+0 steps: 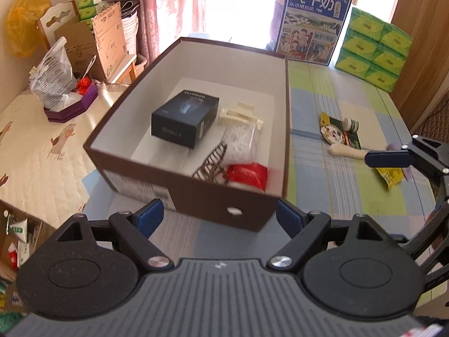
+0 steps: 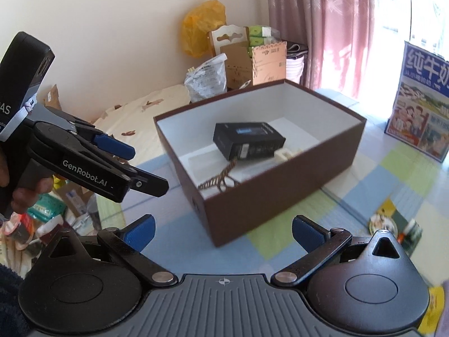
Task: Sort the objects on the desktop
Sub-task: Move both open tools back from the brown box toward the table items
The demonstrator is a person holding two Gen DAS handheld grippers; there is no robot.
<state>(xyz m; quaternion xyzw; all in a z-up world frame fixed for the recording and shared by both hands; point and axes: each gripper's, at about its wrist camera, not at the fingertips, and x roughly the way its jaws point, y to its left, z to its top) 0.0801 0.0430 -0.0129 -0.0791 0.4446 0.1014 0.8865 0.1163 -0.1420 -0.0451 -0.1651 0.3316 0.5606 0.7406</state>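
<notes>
Checked tablecloth, brown box, pink curtains, both claws released, left claw, right claw.

I count one brown cardboard box holding five things: one black carton, one cream plastic clip, one bag of white bits, one brown wire coil, one red packet. Beside it I see one small bottle.

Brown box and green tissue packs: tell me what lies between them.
Left wrist view: only bare checked tablecloth separates the brown box from the green tissue packs.
</notes>
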